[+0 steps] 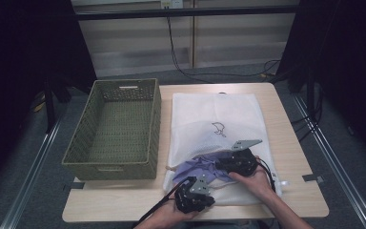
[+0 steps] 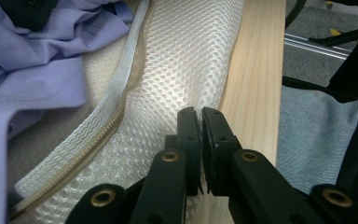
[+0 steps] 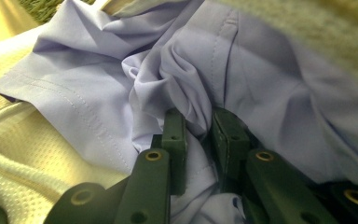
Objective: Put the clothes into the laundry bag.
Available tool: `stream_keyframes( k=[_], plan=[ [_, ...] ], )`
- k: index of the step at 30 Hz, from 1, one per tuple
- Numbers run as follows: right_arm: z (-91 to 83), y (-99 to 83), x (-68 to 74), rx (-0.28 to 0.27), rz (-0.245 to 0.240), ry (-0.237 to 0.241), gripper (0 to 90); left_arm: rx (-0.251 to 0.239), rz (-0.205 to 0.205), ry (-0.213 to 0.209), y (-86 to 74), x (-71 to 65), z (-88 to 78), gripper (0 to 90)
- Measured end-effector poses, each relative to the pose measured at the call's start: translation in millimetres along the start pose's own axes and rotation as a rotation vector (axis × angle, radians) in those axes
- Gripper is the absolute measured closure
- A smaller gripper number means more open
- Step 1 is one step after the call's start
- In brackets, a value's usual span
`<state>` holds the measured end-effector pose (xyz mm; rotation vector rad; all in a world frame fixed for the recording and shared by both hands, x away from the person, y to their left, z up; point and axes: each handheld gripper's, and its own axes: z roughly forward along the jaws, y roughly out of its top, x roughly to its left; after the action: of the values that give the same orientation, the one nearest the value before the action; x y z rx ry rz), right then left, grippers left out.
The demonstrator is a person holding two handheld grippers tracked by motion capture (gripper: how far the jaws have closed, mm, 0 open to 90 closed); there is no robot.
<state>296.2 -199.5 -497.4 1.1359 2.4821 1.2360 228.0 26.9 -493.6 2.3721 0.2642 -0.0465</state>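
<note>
2 tongs | left (image 2: 200, 116) pinches mesh bag (image 2: 177, 70) (edge) | right (image 3: 198, 121) grips purple shirt (image 3: 121, 84)

A light wooden table (image 1: 295, 143) stands on grey carpet (image 1: 24, 191), black curtains (image 1: 24, 47) flanking a pale panelled wall (image 1: 228, 38).

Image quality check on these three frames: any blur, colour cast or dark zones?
High view: dim, side areas near black, white mesh laundry bag brightest. Left gripper view: sharp on the mesh, purple cloth garment slightly soft. Right gripper view: yellow cast at the left edge, top right corner blurred, garment folds in focus.
</note>
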Motion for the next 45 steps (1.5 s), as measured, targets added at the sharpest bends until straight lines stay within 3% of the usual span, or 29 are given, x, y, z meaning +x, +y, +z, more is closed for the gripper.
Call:
stream_keyframes(
  k=[6, 7, 13, 16, 42, 45],
  plan=[
    [0.5, 2.6, -3.4, 0.001, 0.009, -0.024, 77.3, -0.006, 0.002, -0.003, -0.2, 0.3, 0.5, 86.7],
    [0.9, 3.1, -4.2, 0.0, 0.007, -0.028, 77.3, -0.027, -0.004, -0.007, -1.0, 0.2, 1.9, 86.7],
    [3.3, 7.0, -8.2, 0.001, 0.028, -0.048, 77.2, -0.024, -0.005, -0.011, -0.9, 0.2, 1.9, 86.6],
    [4.3, 8.4, -9.3, 0.0, 0.039, -0.056, 77.2, 0.002, 0.004, -0.003, 0.0, 0.2, 0.3, 86.6],
    [15.3, 15.4, -14.1, -0.046, 0.07, -0.138, 75.2, -0.004, 0.003, -0.005, -0.1, 0.1, 0.7, 86.5],
    [15.9, 15.9, -13.5, -0.045, 0.065, -0.138, 73.7, -0.022, -0.001, -0.009, -0.8, 0.1, 1.9, 86.5]
  ],
)
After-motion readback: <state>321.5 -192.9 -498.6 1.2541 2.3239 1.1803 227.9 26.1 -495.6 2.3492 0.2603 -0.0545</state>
